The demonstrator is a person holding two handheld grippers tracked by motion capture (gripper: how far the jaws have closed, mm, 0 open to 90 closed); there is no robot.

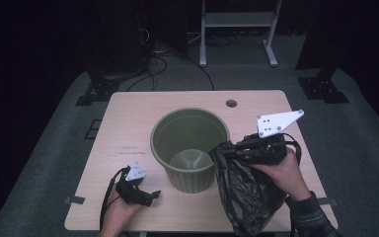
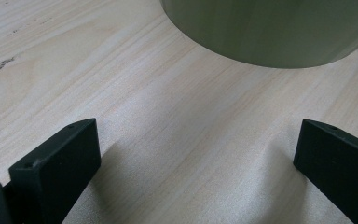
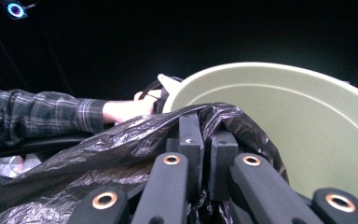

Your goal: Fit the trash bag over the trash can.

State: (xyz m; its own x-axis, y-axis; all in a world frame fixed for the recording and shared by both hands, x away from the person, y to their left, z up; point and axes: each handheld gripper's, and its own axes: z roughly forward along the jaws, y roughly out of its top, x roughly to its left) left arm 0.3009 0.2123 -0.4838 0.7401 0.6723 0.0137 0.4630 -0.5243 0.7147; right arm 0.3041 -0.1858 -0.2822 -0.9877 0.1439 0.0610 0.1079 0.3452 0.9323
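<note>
Black bag (image 3: 121, 154) sits clamped in right gripper (image 3: 207, 140); left gripper (image 2: 196, 154) gapes beside bin (image 2: 270, 28).

The bin (image 1: 190, 148) stands on the tabletop (image 1: 128, 123) near its middle. The bag (image 1: 244, 190) hangs at the bin's four o'clock, touching its rim — the right tool (image 1: 232, 150) sits at three o'clock. The left tool (image 1: 150, 196) rests on the tabletop at eight o'clock — near the bin, apart from it.

No readable text, label, brand, number or sign appears on anything here.
</note>
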